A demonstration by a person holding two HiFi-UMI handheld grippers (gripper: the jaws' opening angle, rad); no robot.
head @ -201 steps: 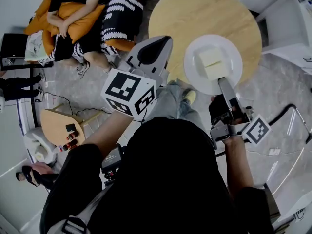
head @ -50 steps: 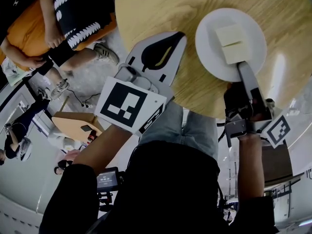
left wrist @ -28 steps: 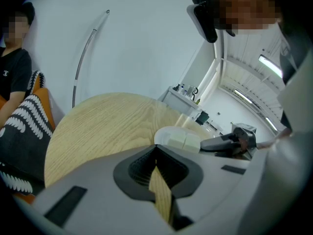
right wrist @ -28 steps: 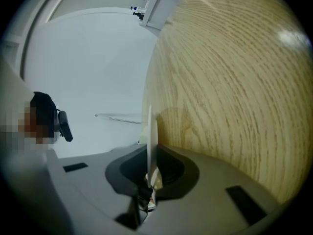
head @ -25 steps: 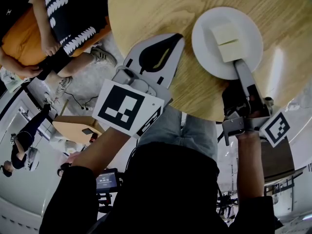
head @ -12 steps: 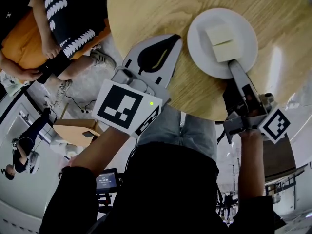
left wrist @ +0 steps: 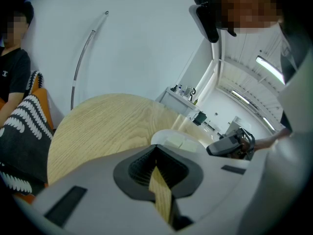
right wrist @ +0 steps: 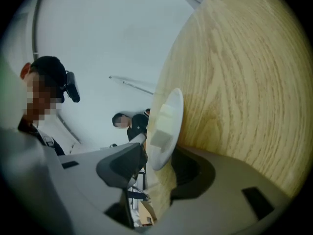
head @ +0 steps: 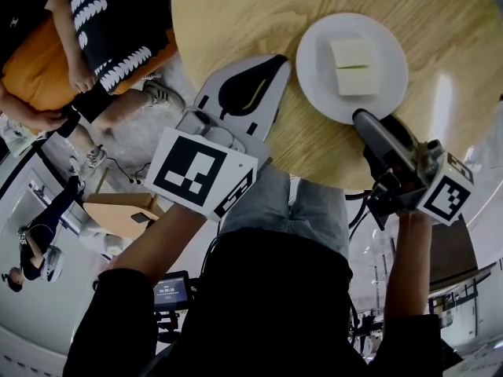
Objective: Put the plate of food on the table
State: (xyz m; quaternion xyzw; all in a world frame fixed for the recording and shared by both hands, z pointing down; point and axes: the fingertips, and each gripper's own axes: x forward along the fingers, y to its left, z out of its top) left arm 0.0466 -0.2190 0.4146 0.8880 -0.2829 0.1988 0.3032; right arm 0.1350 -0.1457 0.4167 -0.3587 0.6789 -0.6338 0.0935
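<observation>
A white plate (head: 314, 73) with two pale food blocks (head: 354, 65) lies flat on the round wooden table (head: 236, 14), near its front edge. My right gripper (head: 364, 122) sits just off the plate's near rim. Its jaws have just been opening and now stand open. In the right gripper view the plate (right wrist: 168, 109) has its rim between the right gripper's (right wrist: 159, 168) spread jaws, which do not press on it. My left gripper (head: 267, 67) hovers over the table edge, left of the plate, shut and empty. The left gripper view shows the left gripper (left wrist: 156, 153) and, beyond it, the plate (left wrist: 172, 134).
A seated person in a striped top (head: 118, 22) on an orange cushion is left of the table. A low wooden side table (head: 118, 210) stands on the floor below left. A white cabinet (left wrist: 181, 99) stands behind the table (left wrist: 98, 126).
The right gripper has let go of the plate's rim, rolled and drawn back slightly toward me. The plate stays on the table. The left gripper has not moved.
</observation>
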